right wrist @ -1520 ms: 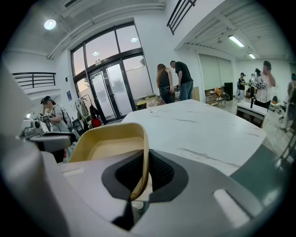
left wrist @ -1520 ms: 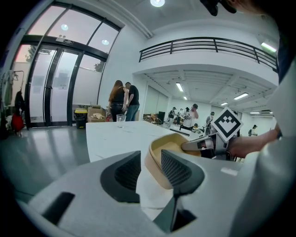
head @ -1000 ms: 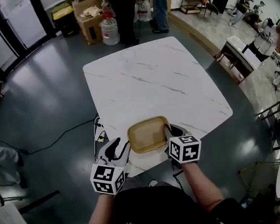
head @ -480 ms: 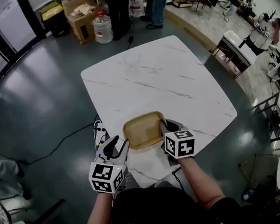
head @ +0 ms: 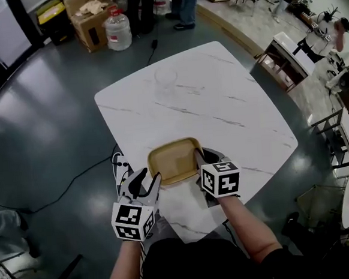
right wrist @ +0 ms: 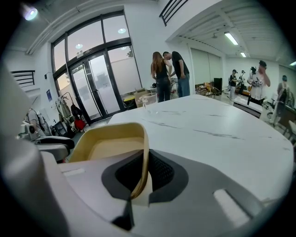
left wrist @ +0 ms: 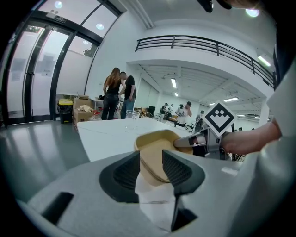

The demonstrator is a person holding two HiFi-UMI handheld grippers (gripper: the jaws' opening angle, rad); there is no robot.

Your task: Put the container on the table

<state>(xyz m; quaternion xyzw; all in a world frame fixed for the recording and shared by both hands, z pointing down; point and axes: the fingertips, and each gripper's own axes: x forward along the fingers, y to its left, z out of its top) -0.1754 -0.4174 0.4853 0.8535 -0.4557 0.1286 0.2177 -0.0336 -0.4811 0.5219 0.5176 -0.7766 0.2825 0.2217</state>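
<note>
A shallow tan container (head: 173, 159) hangs over the near part of the white marble table (head: 214, 102). My right gripper (head: 198, 159) is shut on its right rim; in the right gripper view the thin rim (right wrist: 141, 157) runs between the two pads. My left gripper (head: 148, 181) stands open at the container's near left corner. In the left gripper view that corner (left wrist: 152, 155) lies in the gap between the jaws of the left gripper (left wrist: 150, 169), with room on both sides. Whether the container touches the tabletop is unclear.
A clear plastic cup (head: 165, 77) stands near the table's far edge. Beyond it people stand by a cardboard box (head: 86, 16) and a water jug (head: 118, 31). A cable (head: 75, 177) runs across the dark floor at left. Furniture (head: 282, 55) lines the right.
Both grippers and the container have shifted a little farther in over the table. The right gripper's hold on the rim is unchanged.
</note>
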